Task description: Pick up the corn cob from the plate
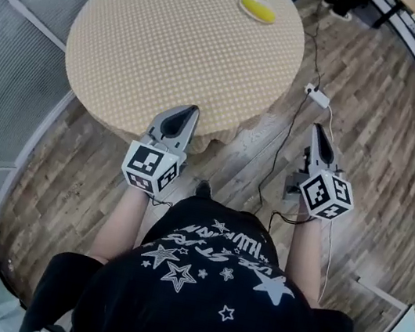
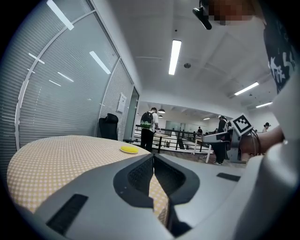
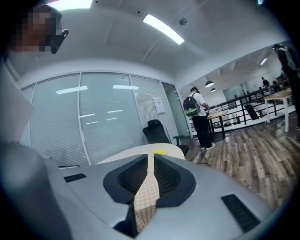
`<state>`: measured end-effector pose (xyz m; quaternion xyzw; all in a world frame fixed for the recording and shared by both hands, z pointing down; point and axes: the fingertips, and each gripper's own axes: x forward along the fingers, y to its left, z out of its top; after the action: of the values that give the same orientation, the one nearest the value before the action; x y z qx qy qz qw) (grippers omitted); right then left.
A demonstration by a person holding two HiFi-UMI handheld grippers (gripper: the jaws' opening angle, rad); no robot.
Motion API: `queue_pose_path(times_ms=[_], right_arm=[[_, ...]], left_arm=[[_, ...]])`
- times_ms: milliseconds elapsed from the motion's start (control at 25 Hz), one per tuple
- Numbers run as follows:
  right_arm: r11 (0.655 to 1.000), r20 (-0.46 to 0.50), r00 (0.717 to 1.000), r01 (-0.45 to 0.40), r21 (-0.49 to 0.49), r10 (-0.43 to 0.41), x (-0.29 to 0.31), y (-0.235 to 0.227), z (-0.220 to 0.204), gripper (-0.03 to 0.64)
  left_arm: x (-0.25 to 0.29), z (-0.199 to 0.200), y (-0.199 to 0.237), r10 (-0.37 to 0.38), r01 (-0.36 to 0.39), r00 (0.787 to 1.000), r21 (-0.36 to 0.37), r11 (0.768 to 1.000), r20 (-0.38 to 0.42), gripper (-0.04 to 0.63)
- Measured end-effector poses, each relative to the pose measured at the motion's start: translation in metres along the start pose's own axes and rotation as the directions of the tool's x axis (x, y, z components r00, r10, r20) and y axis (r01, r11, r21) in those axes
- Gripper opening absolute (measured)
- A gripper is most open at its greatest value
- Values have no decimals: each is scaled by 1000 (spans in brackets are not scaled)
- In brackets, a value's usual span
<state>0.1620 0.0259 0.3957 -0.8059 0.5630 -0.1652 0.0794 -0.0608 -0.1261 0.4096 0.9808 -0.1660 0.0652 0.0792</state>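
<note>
1. On the far side of a round table (image 1: 158,41) draped in a tan checked cloth, a small pale plate (image 1: 241,2) is holding the yellow corn cob (image 1: 258,8), which is lying flat across it
2. Closer to the head camera, a person in a black shirt printed with white stars is gripping a two-jaw tool in each hand, both tools pointing toward the table and both well apart from the plate
3. Over the table's near rim, the left gripper (image 1: 192,111) is hovering with its jaws pressing together at the tips and clamping nothing; in its own view only a sliver of checked cloth is showing through the slit below the tips
4. To the right of the table, the right gripper (image 1: 317,128) is hanging above the wooden floor (image 1: 385,153), its jaws closed tight on each other and carrying nothing
5. Seen along either gripper's jaws, the plate and cob are appearing only as a thin yellow patch at the distant edge of the cloth, too small to make out further
6. Between the two grippers, a white power adapter (image 1: 316,95) is lying on the floorboards with a dark cable (image 1: 282,147) trailing from it toward the person
7. Beyond the table, a black office chair (image 2: 108,126) is standing beside a glass wall with blinds, and a figure wearing a green backpack (image 2: 148,123) is standing at a railing
</note>
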Motion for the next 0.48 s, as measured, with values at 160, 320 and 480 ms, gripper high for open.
queue_pose_path(times_ms=[160, 320, 480], right_arm=[[1000, -2, 1000, 25, 13, -25, 6, -4, -2, 54], [998, -13, 999, 52, 22, -51, 19, -13, -1, 54], [999, -17, 999, 45, 6, -45, 32, -10, 3, 54]], left_arm=[[13, 4, 12, -17, 17, 1000, -3, 1000, -7, 8], [24, 10, 22, -29, 29, 1000, 5, 1000, -2, 8], [27, 7, 30, -20, 20, 1000, -15, 1000, -8, 8]])
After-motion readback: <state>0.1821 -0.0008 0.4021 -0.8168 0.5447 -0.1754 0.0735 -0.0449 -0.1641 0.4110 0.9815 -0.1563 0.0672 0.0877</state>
